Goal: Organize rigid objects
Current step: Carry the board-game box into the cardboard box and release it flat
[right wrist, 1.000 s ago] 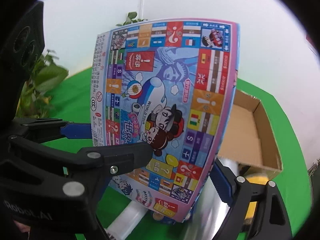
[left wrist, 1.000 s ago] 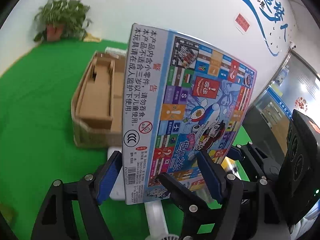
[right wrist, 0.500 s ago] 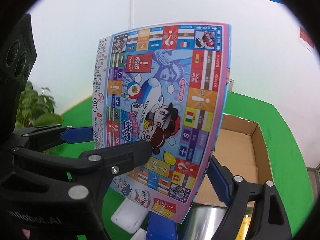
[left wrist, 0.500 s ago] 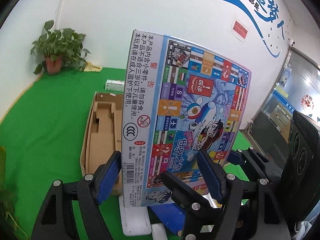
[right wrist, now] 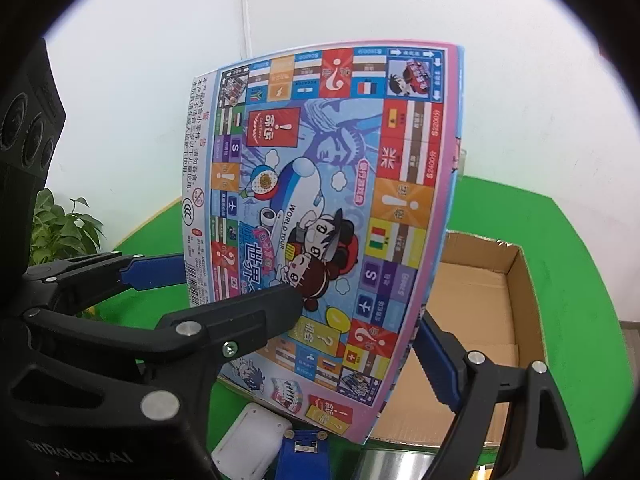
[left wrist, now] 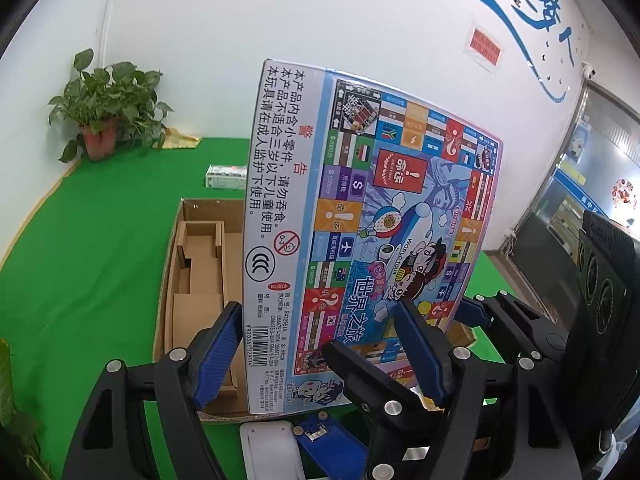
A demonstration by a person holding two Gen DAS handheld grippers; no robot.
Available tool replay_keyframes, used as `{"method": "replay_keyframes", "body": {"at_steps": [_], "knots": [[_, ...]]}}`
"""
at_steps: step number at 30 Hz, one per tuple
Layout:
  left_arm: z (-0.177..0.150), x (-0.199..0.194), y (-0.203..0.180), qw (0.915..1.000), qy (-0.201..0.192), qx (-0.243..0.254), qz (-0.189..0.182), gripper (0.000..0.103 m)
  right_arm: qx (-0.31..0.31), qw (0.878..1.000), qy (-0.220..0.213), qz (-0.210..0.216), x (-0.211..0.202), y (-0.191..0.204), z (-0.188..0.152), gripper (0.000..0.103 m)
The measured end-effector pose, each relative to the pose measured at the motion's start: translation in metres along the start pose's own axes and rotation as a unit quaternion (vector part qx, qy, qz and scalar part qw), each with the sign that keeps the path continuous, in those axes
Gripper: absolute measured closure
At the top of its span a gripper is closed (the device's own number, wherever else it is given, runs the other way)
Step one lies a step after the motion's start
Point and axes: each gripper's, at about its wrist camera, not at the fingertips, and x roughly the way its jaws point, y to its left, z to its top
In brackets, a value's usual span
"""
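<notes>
Board game box [left wrist: 372, 236]: flat, printed cardboard with a glossy face. It is held upright and a little tilted in the centre of both views, with its bottom edge above the near rim of the carton.
Left hand-held gripper [left wrist: 320, 354]: its blue ribbed pads pinch the lower part of the box, one on the grey side panel and one on the printed face.
Right hand-held gripper [right wrist: 360, 328]: clamped on the same box at its lower right. Its black finger lies across the printed face and its blue pad presses the far edge.
Carton [left wrist: 200, 264]: open-topped brown corrugated cardboard, behind and below the box at lower left of the left view. Folded inner dividers fill its left part; in the right view its right half is bare floor with straight walls.
Table [left wrist: 100, 208]: covered in green cloth, open and flat to the left of the carton and beyond it, ending at the white wall.
Small carton [left wrist: 226, 176]: a long white-and-green pack, lying flat beyond the carton's far rim.
Potted plant [left wrist: 106, 120]: leafy, in a terracotta pot, in the far left corner against the wall.
White casing [left wrist: 272, 452]: smooth plastic with rounded corners, at the bottom edge of the frame, just beside a blue plastic piece [left wrist: 324, 444].
</notes>
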Motion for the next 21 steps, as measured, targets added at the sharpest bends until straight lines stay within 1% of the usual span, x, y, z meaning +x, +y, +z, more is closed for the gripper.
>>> {"method": "replay_keyframes", "body": {"at_steps": [1,6,9,11,14,17,18,21], "knots": [[-0.001,0.004,0.000,1.0000,0.004,-0.001,0.002,0.029,0.001,1.000,0.004,0.002,0.006,0.005,0.002,0.018],[-0.005,0.036,-0.001,0.9992,0.038,-0.012,0.009,0.029,0.010,0.999,0.038,0.016,0.032,-0.004,-0.003,0.018],[-0.012,0.058,0.001,0.9978,0.061,-0.018,0.014,0.033,0.013,0.998,0.064,0.022,0.049,-0.009,-0.010,0.018],[-0.017,0.068,0.004,0.9968,0.074,-0.027,0.014,0.033,0.020,0.996,0.085,0.034,0.061,-0.013,-0.015,0.018],[-0.022,0.091,0.010,0.9944,0.097,-0.037,0.017,0.034,0.021,0.993,0.113,0.040,0.081,-0.015,-0.022,0.018],[-0.031,0.107,0.015,0.9917,0.117,-0.046,0.025,0.034,0.024,0.987,0.147,0.054,0.100,-0.015,-0.029,0.018],[-0.034,0.114,0.018,0.9911,0.121,-0.050,0.027,0.037,0.024,0.986,0.154,0.058,0.106,-0.015,-0.031,0.018],[-0.038,0.125,0.023,0.9885,0.135,-0.063,0.026,0.038,0.021,0.983,0.170,0.060,0.116,-0.014,-0.034,0.018]]}}
